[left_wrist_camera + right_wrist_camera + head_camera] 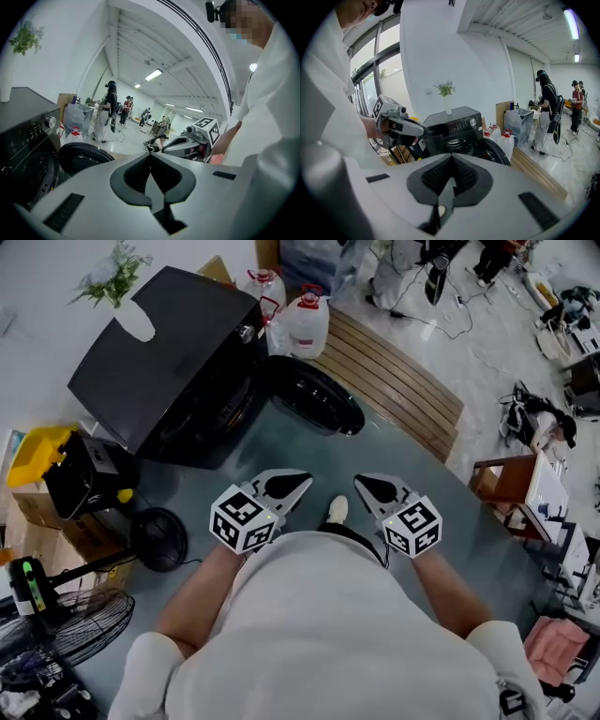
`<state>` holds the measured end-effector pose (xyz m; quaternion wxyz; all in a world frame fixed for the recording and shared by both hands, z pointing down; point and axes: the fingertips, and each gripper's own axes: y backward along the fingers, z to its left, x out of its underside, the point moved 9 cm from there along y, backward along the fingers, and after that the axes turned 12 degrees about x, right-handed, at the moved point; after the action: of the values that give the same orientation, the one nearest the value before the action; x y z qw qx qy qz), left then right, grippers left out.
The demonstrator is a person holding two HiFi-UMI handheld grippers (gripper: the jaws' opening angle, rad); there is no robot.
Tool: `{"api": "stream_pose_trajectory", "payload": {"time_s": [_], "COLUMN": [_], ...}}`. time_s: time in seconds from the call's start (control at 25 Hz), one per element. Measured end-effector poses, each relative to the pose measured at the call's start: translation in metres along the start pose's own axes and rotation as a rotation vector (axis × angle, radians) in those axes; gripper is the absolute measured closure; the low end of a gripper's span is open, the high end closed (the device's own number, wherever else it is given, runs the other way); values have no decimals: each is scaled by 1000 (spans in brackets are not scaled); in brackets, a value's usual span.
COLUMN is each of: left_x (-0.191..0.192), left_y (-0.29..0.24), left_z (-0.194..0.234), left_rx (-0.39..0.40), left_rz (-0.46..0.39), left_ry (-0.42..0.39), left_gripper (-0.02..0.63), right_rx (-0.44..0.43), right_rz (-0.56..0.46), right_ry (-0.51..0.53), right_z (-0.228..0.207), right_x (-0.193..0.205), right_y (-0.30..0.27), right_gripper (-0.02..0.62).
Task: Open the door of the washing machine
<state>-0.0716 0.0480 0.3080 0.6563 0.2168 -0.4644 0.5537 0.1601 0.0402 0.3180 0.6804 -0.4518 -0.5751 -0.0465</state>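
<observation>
Since the door [314,397] already hangs swung wide at the right of the washing machine [173,343], drum mouth exposed, the task looks done. Left tongs [292,484] and right tongs [370,486] are both clenched on nothing, held side by side close to the person's torso and well apart from the machine. That reads as a neutral carry pose, no reach needed. Machine sits on the floor, up-left in the head view, with water jugs [300,324] just behind the door
</observation>
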Motion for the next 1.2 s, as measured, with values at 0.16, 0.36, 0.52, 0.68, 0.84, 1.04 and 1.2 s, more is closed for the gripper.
{"api": "stream_pose_trajectory", "payload": {"time_s": [0.16,0.36,0.52,0.68,0.84,1.04,1.2], "left_x": [10,22,29,33,40,48,55], "left_y": [23,49,64,74,81,94,105], "left_z": [-3,-4,-6,-8,-10,-9,-8], "left_rx": [5,7,13,13,11,-1,-22], "left_rz": [-4,-7,-2,-9,-12,-15,-15], "left_ry": [-5,-1,-7,-9,0,7,24], "left_gripper": [589,589,589,589,589,589,589], "right_rx": [8,22,27,21,18,7,-8], "right_rz": [-2,-2,1,8,15,26,32], "right_ry": [9,16,20,42,51,62,75], "right_z": [25,52,70,83,93,105,113], "right_x": [-1,2,3,2,3,4,3], "right_y": [-2,-5,-7,-9,-10,-18,-23], "right_gripper": [588,588,588,589,589,589,589]}}
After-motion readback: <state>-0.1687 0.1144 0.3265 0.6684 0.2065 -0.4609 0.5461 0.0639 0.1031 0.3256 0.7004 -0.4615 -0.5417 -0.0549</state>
